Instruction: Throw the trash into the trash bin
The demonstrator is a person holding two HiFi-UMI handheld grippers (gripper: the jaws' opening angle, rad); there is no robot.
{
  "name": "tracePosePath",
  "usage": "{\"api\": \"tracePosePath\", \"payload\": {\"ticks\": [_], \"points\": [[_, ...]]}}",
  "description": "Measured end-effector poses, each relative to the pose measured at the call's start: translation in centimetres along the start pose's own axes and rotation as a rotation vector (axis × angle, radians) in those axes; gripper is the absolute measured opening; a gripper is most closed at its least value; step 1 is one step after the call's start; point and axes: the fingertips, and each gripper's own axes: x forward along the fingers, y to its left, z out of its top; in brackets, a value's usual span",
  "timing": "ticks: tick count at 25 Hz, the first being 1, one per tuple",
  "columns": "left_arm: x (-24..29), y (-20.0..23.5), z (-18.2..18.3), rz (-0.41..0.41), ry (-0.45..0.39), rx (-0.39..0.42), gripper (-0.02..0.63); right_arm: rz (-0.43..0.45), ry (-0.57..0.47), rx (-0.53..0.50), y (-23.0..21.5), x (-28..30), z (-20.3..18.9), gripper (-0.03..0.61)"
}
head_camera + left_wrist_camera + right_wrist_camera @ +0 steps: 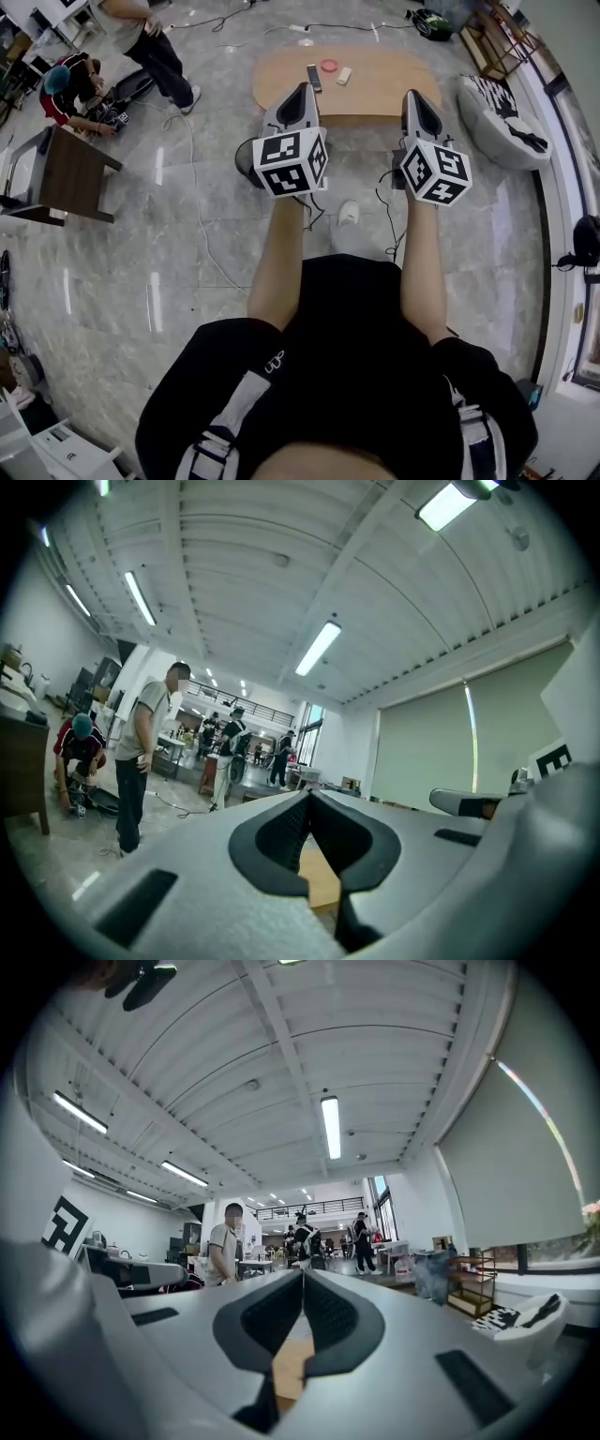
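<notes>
Both grippers point level toward a low oval wooden table (375,94) ahead of me. On it lie a black remote-like bar (314,77), a pink round item (329,66) and a small pale piece (344,76). My left gripper (302,90) is shut and holds nothing; in the left gripper view its tips (307,794) meet, with a strip of the table (319,878) below. My right gripper (413,95) is also shut and holds nothing (303,1272). A dark round object (246,157) on the floor is mostly hidden behind the left cube. A small white item (348,214) lies on the floor between my arms.
A black-and-white patterned beanbag (497,117) sits right of the table. A brown side table (75,173) stands at the left. One person crouches (70,89) and another stands (155,47) at the upper left. Cables (197,216) trail over the marble floor.
</notes>
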Motion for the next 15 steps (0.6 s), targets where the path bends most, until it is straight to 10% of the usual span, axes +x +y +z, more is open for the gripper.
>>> {"api": "tracePosePath", "payload": {"ticks": [15], "points": [[14.1,5.5,-2.0,0.129,0.021,0.03,0.002,0.1,0.016,0.055,-4.8,16.8,-3.9,0.011]]}}
